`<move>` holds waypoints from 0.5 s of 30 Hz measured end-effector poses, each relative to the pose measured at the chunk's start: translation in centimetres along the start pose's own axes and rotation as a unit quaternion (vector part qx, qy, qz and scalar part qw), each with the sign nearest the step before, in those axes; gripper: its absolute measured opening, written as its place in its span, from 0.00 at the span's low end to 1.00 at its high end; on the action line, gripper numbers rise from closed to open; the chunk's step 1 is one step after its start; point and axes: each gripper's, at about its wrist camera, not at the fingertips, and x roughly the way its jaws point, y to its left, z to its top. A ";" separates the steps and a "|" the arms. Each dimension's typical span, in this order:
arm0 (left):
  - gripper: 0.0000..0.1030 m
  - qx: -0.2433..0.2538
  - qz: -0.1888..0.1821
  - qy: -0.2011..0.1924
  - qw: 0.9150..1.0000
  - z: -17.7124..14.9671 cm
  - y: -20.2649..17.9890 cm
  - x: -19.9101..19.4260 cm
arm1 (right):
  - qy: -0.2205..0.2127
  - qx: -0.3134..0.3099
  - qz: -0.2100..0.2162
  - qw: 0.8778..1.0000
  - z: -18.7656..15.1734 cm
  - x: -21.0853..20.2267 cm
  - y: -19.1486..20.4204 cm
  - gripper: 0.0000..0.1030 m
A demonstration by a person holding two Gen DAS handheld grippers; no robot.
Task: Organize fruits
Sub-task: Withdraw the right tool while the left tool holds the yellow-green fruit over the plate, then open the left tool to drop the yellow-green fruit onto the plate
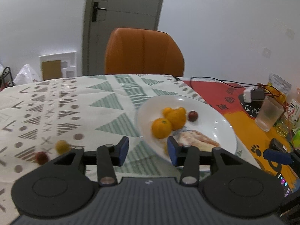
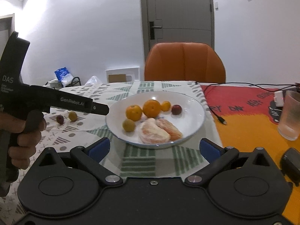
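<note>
**Ana:** Both grippers hang empty — the left gripper point(image 1: 148, 151) has its pads partly spread with nothing between them, over the near-left rim of the plate point(image 2: 195, 101); the right gripper point(image 2: 154, 150) is spread wide, short of the plate's near rim.

**Ben:** How far along?

**Ana:** Mostly done, I'd judge. The plate sits near the middle of the table point(image 1: 61, 101) and holds peeled citrus segments point(image 2: 159, 131), three oranges point(image 2: 151, 108), a red fruit point(image 2: 176, 109) and a yellow-green one point(image 2: 128, 125). Two small fruits remain on the cloth toward the left edge — a yellow one point(image 1: 61, 146) and a red one point(image 1: 41, 157), just beside each other.

**Ben:** Room to move?

**Ana:** Bare cloth on the left. The right edge is crowded: a cup point(image 1: 269, 113), cables point(image 1: 215, 79).
</note>
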 end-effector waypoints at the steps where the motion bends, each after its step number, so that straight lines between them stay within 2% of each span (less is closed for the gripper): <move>1: 0.48 -0.002 0.005 -0.002 1.000 0.0 0.4 -0.3 | -0.001 -0.002 0.004 1.000 0.1 0.1 0.3 1.00; 8: 0.57 -0.019 0.031 -0.009 0.999 -0.4 3.1 -2.3 | -0.002 -0.019 0.022 1.000 0.8 1.0 2.2 1.00; 10: 0.64 -0.022 0.037 -0.011 0.999 -0.6 3.7 -2.9 | -0.003 -0.020 0.028 0.999 1.0 1.2 2.7 1.00; 15: 0.73 -0.028 0.054 -0.017 0.998 -1.0 5.3 -4.3 | 0.000 -0.020 0.039 0.999 1.3 1.7 3.9 1.00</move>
